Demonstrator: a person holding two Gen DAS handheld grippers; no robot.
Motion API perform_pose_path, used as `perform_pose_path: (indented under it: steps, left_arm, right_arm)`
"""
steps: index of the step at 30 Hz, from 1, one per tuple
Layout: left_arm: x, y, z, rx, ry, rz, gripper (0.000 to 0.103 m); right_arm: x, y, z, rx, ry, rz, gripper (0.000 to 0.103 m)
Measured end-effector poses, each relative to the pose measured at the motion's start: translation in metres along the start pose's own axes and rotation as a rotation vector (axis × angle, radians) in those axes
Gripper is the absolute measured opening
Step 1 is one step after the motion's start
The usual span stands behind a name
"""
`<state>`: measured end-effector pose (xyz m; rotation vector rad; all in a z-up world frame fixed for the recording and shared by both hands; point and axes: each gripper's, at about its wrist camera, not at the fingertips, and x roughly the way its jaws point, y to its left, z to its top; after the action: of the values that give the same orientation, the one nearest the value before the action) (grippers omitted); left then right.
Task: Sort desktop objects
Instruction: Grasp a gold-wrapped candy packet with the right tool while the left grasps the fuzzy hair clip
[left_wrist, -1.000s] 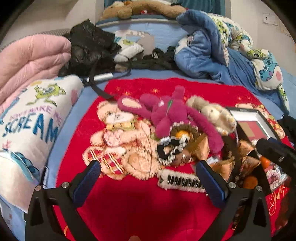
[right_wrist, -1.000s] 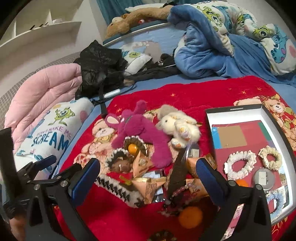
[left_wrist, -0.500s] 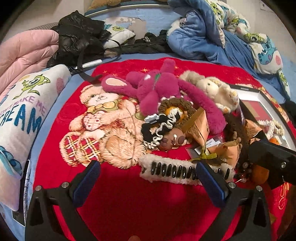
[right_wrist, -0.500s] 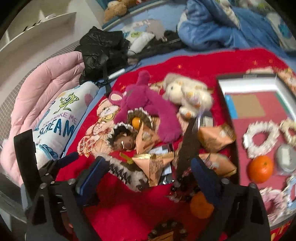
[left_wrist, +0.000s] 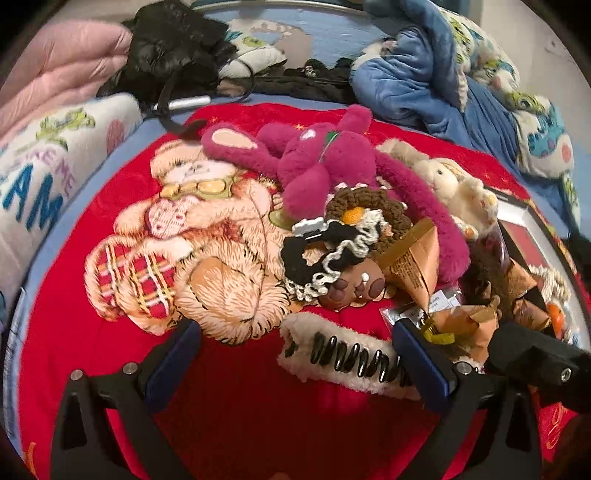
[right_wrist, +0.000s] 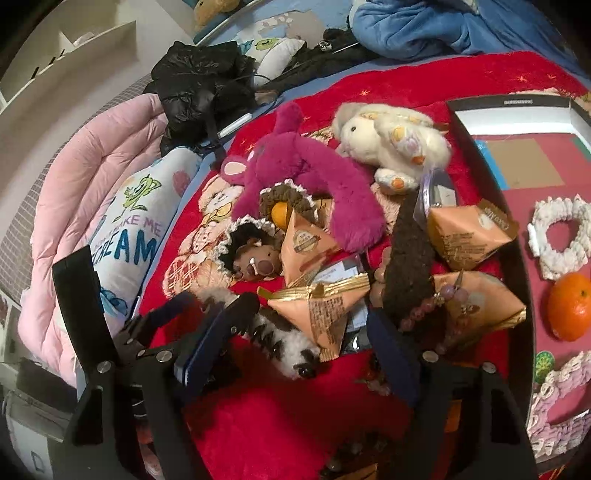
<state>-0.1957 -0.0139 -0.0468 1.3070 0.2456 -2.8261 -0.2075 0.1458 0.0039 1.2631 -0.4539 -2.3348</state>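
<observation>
A pile lies on a red teddy-print blanket (left_wrist: 229, 391): a magenta plush (left_wrist: 325, 162), a cream plush rabbit (right_wrist: 391, 144), crochet scrunchies (left_wrist: 332, 251), orange snack packets (right_wrist: 325, 314) and a fluffy white hair claw (left_wrist: 343, 358). My left gripper (left_wrist: 295, 365) is open, low over the blanket, its right finger beside the hair claw. My right gripper (right_wrist: 299, 343) is open just above the hair claw (right_wrist: 288, 347) and a snack packet. A black tray (right_wrist: 509, 101) at the right holds scrunchies and an orange (right_wrist: 570, 306).
A pink quilt (right_wrist: 85, 162) and a printed pillow (right_wrist: 129, 225) lie left. A black bag (right_wrist: 199, 85) and blue blankets (left_wrist: 443, 81) lie behind. A bead bracelet (right_wrist: 428, 306) and a dark brown strip (right_wrist: 410, 254) lie amid the packets.
Both grippers have moved forward and down toward the pile. The hair claw now sits close to both sets of fingers. Both stay open.
</observation>
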Motion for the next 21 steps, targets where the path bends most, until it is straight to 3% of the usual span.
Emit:
perform_pose_path:
  steps: [7,10,11,12,15,18,21]
  left_arm:
    - [0.006,-0.002,0.0,-0.008,0.008,0.012,0.103]
    - [0.006,0.001,-0.001,-0.026,0.008,-0.015,0.103]
    - [0.006,0.001,-0.001,-0.028,0.009,-0.019,0.103]
    - [0.006,0.002,-0.001,-0.028,0.007,-0.02,0.103]
    - [0.002,-0.001,-0.002,-0.003,-0.006,-0.033,0.09]
    - [-0.004,-0.009,-0.004,0.029,-0.012,-0.083,0.058]
    - [-0.008,-0.016,-0.005,0.063,-0.027,-0.065,0.057]
  right_arm:
    - [0.006,-0.006,0.001,0.045,0.011,0.017,0.071]
    - [0.006,-0.009,0.001,0.061,0.005,0.021,0.061]
    - [0.006,-0.011,0.001,0.068,0.007,0.018,0.048]
    - [0.008,-0.013,0.001,0.072,0.018,0.003,0.045]
    - [0.01,-0.013,0.0,0.057,0.019,0.013,0.042]
    - [0.01,-0.01,-0.001,0.048,0.019,0.017,0.041]
    - [0.008,-0.008,-0.002,0.046,0.008,0.024,0.04]
